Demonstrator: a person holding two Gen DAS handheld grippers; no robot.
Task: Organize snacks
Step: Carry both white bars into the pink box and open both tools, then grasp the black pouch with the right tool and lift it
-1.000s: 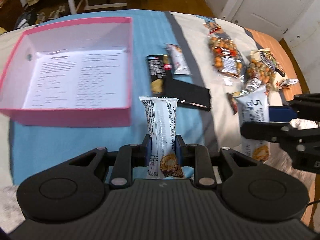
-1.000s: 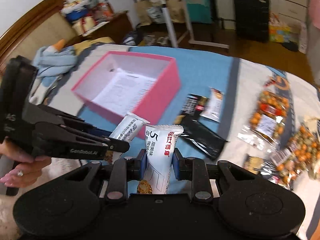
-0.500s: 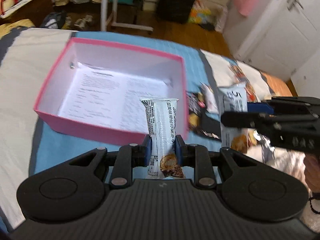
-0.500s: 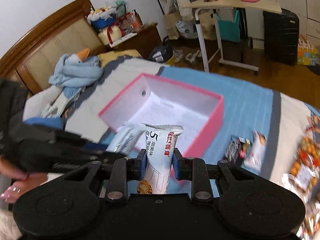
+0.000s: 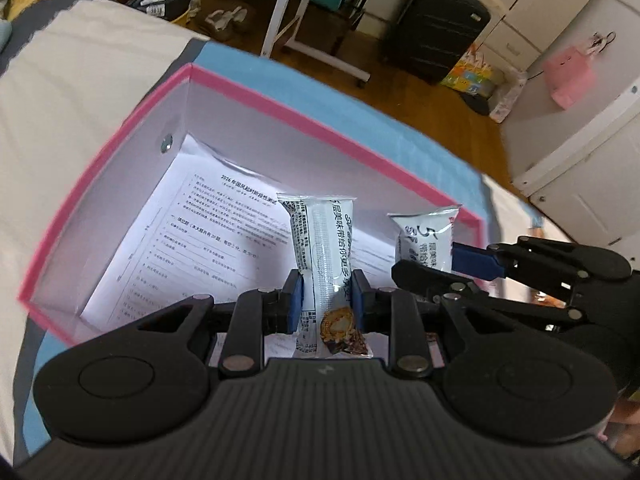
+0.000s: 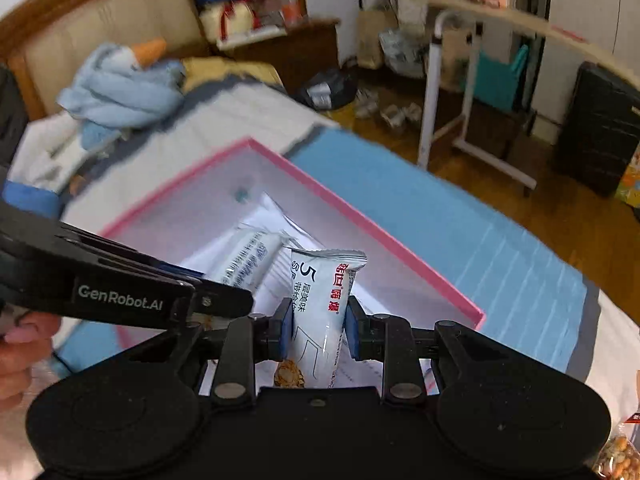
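Observation:
My left gripper [image 5: 326, 300] is shut on a white snack bar packet [image 5: 324, 248] and holds it upright over the pink box [image 5: 312, 120]. My right gripper [image 6: 316, 330] is shut on a second white snack bar packet [image 6: 324, 300], also over the pink box [image 6: 360, 216]. The two grippers are side by side. The right gripper [image 5: 476, 268] and its packet [image 5: 426, 236] show at the right of the left wrist view. The left gripper [image 6: 224, 300] and its packet [image 6: 248, 256] show at the left of the right wrist view. A printed sheet [image 5: 192, 232] lines the box floor.
The box lies on a bed with a blue and cream cover [image 6: 460, 220]. A bag of nuts [image 6: 618, 458] shows at the lower right of the right wrist view. A black suitcase [image 5: 436, 28] and a white table frame [image 5: 304, 28] stand on the floor beyond.
Both grippers have moved from beside the loose snacks to above the inside of the pink box, each still holding its packet.

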